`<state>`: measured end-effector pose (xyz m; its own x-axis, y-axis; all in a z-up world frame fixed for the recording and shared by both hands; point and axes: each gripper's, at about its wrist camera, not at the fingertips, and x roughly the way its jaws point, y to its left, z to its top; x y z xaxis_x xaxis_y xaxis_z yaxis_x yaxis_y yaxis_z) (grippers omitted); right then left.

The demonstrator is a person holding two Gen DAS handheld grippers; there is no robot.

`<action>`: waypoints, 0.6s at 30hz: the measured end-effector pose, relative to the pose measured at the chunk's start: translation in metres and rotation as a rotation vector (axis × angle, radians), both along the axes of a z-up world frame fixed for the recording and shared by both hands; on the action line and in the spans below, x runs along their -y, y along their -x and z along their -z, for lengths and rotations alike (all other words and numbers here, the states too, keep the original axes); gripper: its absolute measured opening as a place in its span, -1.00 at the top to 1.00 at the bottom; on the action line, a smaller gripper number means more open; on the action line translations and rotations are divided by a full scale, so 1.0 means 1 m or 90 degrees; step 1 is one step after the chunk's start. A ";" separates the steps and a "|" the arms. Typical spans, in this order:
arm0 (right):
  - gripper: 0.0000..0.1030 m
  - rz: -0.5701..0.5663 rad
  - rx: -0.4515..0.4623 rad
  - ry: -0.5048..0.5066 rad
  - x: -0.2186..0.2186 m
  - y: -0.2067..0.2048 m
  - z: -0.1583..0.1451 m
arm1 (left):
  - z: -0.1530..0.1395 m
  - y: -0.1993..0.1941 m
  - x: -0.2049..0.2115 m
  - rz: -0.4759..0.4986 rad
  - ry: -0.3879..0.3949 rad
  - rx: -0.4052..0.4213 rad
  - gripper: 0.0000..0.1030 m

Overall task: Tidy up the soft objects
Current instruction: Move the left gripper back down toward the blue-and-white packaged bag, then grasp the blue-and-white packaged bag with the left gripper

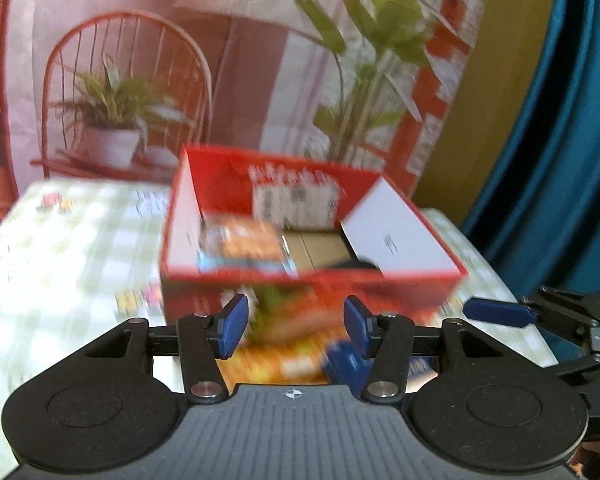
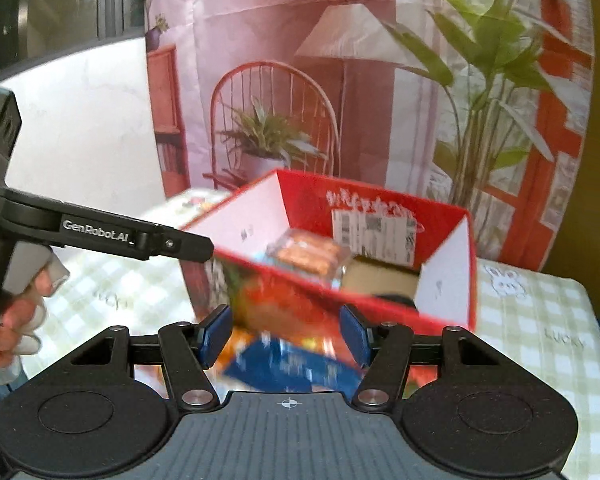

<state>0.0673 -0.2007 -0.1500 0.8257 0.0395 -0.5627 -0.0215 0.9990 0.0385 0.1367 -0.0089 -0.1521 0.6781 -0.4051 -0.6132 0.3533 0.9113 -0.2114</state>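
Both my tools look released. The left tool (image 1: 296,326) has its blue pads standing apart with nothing pressed between them, and the right tool (image 2: 286,336) reads the same, jaws apart with no pinch on anything. Blur is heavy low in both views, so I go only by the visible gaps beside the pads.

Just past the pads of both tools lies a snack packet (image 1: 284,344), orange and red with a blue patch, flat on the table (image 1: 68,240) against the near wall of the red box (image 1: 312,280). From the right wrist the same packet (image 2: 284,328) sits under and between my pads, not lifted as far as I can tell. The other tool's arm crosses the left of that view, with a hand (image 2: 16,312) on its grip.

The box (image 2: 380,304) stands open near the far edge of the table (image 2: 540,320), and already holds an orange packet (image 1: 244,248) in its left part, seen again from the right wrist (image 2: 308,254). Beside that is bare cardboard floor, plus something dark near the right wall that I cannot identify.

My call: partly done. One item is boxed, and the packet outside still needs picking up and dropping in. I see no other loose items on the table.
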 end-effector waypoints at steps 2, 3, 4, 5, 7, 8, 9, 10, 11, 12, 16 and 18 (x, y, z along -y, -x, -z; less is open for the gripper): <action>-0.09 0.009 -0.010 0.008 -0.003 0.014 0.009 | 0.006 0.016 0.003 0.002 0.001 -0.010 -0.07; -0.09 0.012 -0.017 -0.004 -0.003 0.021 0.013 | 0.009 0.023 0.004 0.002 0.000 -0.011 -0.07; -0.09 0.008 -0.021 -0.030 -0.003 0.028 0.017 | 0.011 0.031 0.006 0.003 -0.002 -0.012 -0.07; -0.09 0.003 -0.024 -0.050 -0.003 0.035 0.021 | 0.013 0.037 0.007 0.003 -0.004 -0.013 -0.06; -0.09 0.005 -0.028 -0.059 -0.006 0.046 0.027 | 0.014 0.046 0.008 0.004 -0.004 -0.013 -0.06; -0.09 0.004 -0.029 -0.058 -0.007 0.050 0.030 | 0.014 0.050 0.008 0.007 -0.002 -0.012 -0.05; -0.09 0.004 -0.029 -0.060 -0.009 0.055 0.032 | 0.013 0.053 0.008 0.009 0.001 -0.011 -0.05; -0.09 0.005 -0.029 -0.063 -0.009 0.060 0.034 | 0.012 0.055 0.009 0.010 0.001 -0.007 -0.05; -0.09 0.005 -0.029 -0.068 -0.009 0.063 0.036 | 0.012 0.057 0.009 0.008 -0.001 -0.002 0.00; -0.09 0.004 -0.029 -0.079 -0.009 0.066 0.038 | 0.013 0.058 0.011 0.005 -0.005 0.000 0.10; -0.08 0.005 -0.035 -0.098 -0.006 0.070 0.046 | 0.019 0.056 0.015 0.012 -0.007 -0.017 0.16; 0.00 0.006 -0.044 -0.105 -0.006 0.069 0.051 | 0.023 0.054 0.015 0.009 -0.007 -0.027 0.16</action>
